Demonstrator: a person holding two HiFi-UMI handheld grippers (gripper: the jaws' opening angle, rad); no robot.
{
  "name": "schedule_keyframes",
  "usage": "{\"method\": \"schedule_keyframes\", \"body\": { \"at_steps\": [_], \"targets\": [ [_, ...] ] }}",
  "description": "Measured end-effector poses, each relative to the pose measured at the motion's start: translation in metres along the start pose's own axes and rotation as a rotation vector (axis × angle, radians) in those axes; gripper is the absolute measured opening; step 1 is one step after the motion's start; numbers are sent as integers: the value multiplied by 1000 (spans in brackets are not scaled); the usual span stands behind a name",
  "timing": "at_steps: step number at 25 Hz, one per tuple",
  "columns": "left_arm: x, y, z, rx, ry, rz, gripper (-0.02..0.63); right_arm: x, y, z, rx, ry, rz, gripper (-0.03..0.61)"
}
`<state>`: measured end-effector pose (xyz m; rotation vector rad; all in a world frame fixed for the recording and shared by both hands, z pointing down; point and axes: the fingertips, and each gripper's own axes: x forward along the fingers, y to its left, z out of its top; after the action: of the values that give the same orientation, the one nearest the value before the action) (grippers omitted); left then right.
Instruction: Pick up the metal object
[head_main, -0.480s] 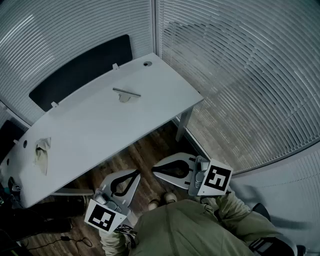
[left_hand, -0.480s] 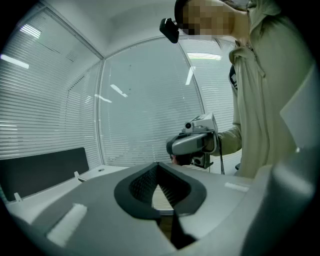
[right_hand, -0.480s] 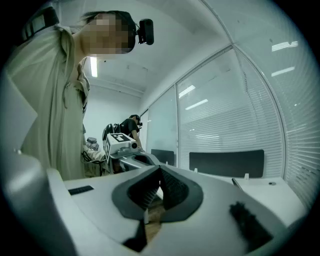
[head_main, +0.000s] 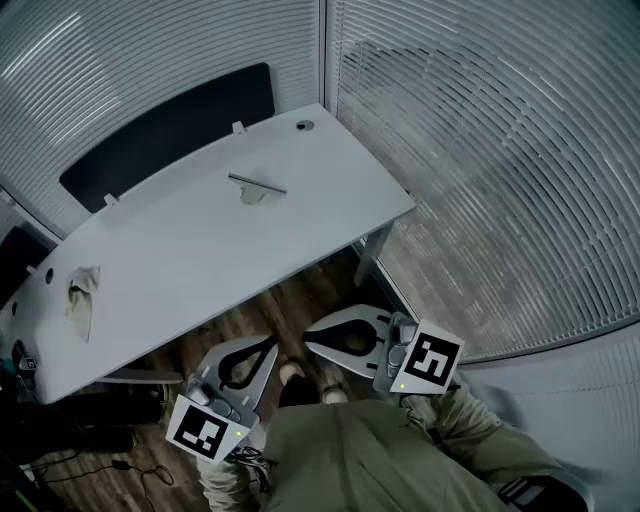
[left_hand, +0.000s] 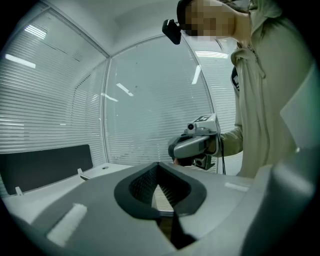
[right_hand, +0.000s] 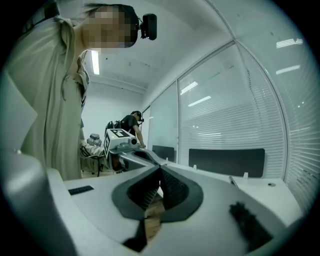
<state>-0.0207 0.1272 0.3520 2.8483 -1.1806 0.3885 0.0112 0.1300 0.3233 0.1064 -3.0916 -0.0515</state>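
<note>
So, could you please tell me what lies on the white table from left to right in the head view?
crumpled cloth → metal object → round cable hole

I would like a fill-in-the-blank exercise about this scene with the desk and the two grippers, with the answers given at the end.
1. The metal bar lies on the white ____.
2. The left gripper and the right gripper both have their jaws ____, with nothing between them.
3. In the head view, the crumpled cloth lies to the ____ of the metal bar.

Missing words: desk; shut; left.
</note>
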Motion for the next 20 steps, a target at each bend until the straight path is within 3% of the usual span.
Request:
{"method": "schedule_keyframes", "body": {
  "at_steps": [8,20],
  "targets": [
    [32,54,-10,7,-3,-29,3,23,-53,-14,11,20,-44,2],
    [66,184,-2,9,-29,-67,3,98,-169,-13,28,36,-108,2]
  ]
}}
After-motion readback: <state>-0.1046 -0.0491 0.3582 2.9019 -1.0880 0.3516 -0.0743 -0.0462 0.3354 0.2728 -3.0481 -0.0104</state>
